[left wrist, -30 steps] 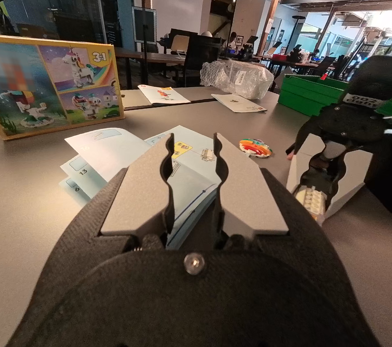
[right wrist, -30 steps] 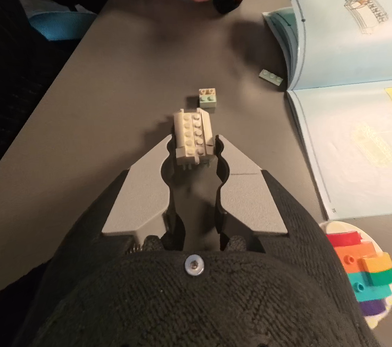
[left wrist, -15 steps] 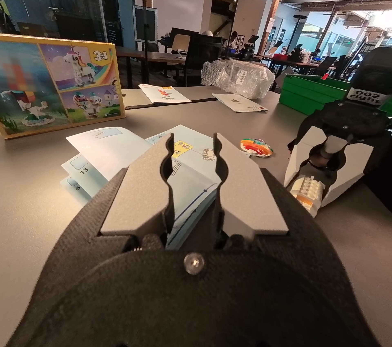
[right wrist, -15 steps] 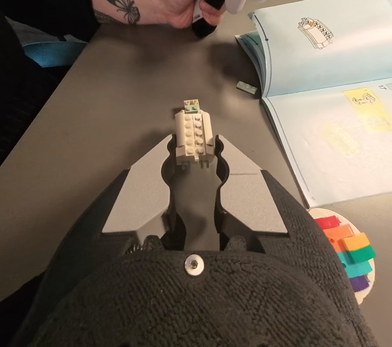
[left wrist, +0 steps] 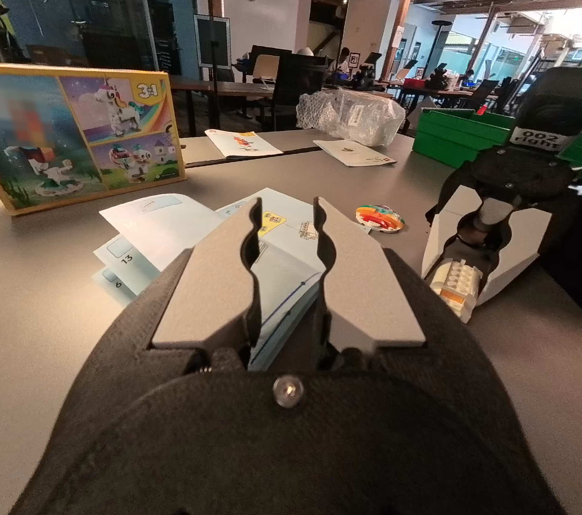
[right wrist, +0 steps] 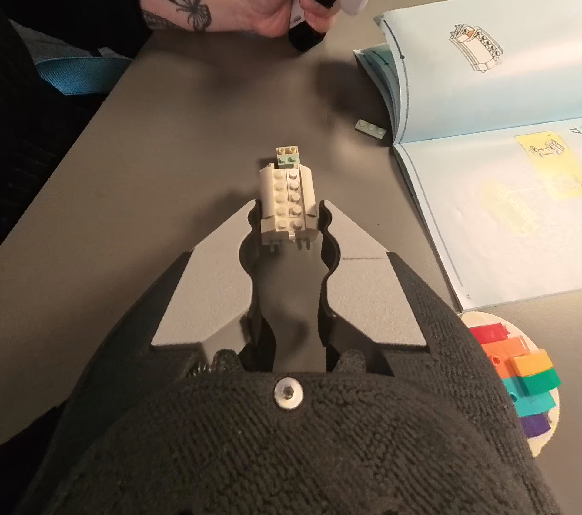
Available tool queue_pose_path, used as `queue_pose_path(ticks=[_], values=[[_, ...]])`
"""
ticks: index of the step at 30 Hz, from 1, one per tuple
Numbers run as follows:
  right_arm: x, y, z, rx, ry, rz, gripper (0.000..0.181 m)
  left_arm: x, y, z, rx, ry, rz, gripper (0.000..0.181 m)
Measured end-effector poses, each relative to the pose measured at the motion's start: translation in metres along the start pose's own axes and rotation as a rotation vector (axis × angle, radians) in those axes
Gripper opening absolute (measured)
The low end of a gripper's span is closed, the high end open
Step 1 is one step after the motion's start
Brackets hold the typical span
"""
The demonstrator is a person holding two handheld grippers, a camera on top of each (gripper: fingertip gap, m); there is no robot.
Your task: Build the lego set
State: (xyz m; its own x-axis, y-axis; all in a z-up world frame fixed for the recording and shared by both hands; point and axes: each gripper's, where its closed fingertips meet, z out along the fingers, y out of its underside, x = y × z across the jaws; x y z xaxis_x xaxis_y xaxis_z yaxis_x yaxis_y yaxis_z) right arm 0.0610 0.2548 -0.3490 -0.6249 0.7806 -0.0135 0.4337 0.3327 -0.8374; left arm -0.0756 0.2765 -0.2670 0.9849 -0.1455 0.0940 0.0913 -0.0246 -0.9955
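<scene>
right claw (right wrist: 289,218) clamps the cream lego body (right wrist: 288,204) above the table (right wrist: 157,153), seemingly over the small green brick (right wrist: 288,158); left claw (left wrist: 286,223) hangs parted, empty; line up studs squarely, then press straight down

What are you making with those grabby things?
A person is building a Lego set with a tool in each hand. The right tool is shut on a small cream block body, held just over the grey table, right next to a little green and tan piece. The left tool is open and holds nothing; it hangs over the open instruction booklet. A loose pale green plate lies by the booklet, and a rainbow piece sits nearby.
</scene>
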Motion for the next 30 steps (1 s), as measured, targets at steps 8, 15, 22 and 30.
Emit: queue_pose_path(ticks=[8,15,22,30], values=[[-0.001,-0.002,-0.005,0.023,0.073,-0.052,0.035,0.088,0.022,-0.016,-0.194,0.468,0.113,0.036],[-0.010,0.004,-0.011,0.015,0.127,-0.084,0.035,0.119,0.086,-0.032,-0.511,0.638,0.353,0.038],[-0.009,0.006,-0.011,-0.002,0.128,-0.071,0.035,0.114,0.096,-0.030,-0.579,0.609,0.353,0.041],[-0.009,0.007,-0.010,-0.009,0.127,-0.068,0.035,0.106,0.094,-0.027,-0.585,0.581,0.298,0.028]])
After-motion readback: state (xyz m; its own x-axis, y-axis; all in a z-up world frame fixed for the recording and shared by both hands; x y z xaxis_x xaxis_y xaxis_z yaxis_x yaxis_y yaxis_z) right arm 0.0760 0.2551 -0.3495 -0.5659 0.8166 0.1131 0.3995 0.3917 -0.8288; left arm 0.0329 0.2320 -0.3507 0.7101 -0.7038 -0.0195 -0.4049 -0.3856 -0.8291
